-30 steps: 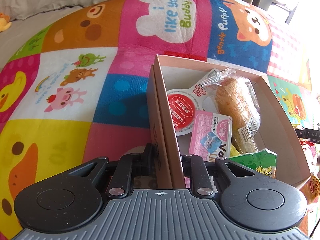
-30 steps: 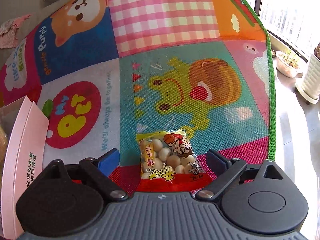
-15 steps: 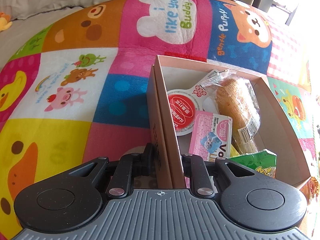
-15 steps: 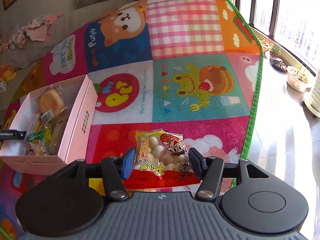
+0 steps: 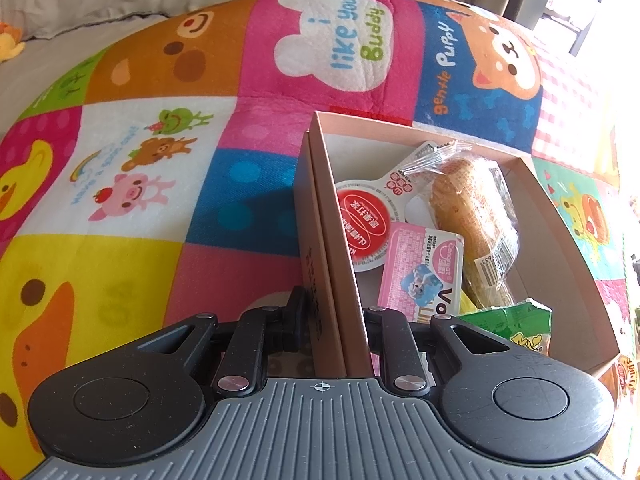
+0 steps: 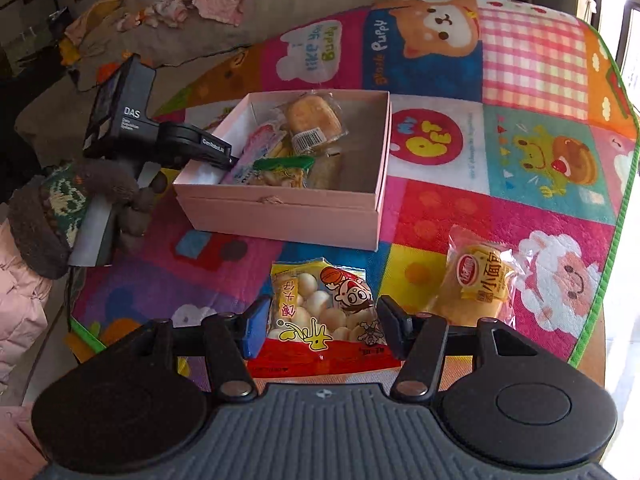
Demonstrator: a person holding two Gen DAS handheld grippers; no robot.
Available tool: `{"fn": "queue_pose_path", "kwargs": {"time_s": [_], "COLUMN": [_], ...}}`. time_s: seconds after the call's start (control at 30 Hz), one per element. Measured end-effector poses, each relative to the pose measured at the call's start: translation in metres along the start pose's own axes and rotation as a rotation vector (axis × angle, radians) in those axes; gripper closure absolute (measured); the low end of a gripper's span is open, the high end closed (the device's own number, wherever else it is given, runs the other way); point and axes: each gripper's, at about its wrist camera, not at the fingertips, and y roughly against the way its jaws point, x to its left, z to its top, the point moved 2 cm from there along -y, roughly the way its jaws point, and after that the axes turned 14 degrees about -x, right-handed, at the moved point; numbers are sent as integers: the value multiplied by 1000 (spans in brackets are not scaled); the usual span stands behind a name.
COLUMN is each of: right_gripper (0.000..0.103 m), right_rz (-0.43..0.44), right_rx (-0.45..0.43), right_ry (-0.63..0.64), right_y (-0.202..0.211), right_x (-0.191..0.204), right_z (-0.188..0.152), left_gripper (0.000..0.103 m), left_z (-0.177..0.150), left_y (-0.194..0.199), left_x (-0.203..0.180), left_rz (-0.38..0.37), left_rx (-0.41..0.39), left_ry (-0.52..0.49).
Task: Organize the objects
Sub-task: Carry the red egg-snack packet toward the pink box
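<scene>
A pink cardboard box (image 5: 332, 240) sits on a colourful play mat and holds several snack packs, among them a wrapped bread roll (image 5: 476, 216). My left gripper (image 5: 334, 322) is shut on the box's left wall. In the right wrist view the box (image 6: 288, 212) lies ahead, with my left gripper (image 6: 216, 148) at its left side. My right gripper (image 6: 320, 322) is shut on a yellow and red snack bag of small white balls (image 6: 324, 312), held above the mat in front of the box.
A wrapped small bread pack (image 6: 476, 284) lies on the mat right of my right gripper. The mat's green edge (image 6: 624, 208) and bare floor are at the right. A sofa with clothes (image 6: 208, 4) is behind. The person's sleeve (image 6: 44, 220) is at the left.
My right gripper closed on the snack bag, lifted it off the mat and swung left toward the box. My left gripper stayed clamped on the box wall.
</scene>
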Motion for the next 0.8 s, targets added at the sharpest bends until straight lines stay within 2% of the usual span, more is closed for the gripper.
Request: {"fn": "queue_pose_path", "kwargs": {"time_s": [0.13,0.33,0.57,0.7,0.8], "right_gripper": [46,46,47,46,43], "right_rz": [17,49,-35,-26,-14], "right_rx": [-62,-125,-178,-172,-133], "right_ry": [12,28,2,-34,24], "right_y": [1,-9,-44,-56,-55], "right_x": [6,16,2,-8,-4], "right_z": [26,45,67,78,67], "left_gripper": [81,81,80,80,80], "left_z": [-1,0,-1,-1,-1], "left_y": [0,0,0,0,0], "left_x": [1,1,1,1,1], "left_rz": [-5,-7,-10,-12,-10], "left_rx": [-3,-3,-3,-3,-6], "left_ry": [8,11,11,13,14]}}
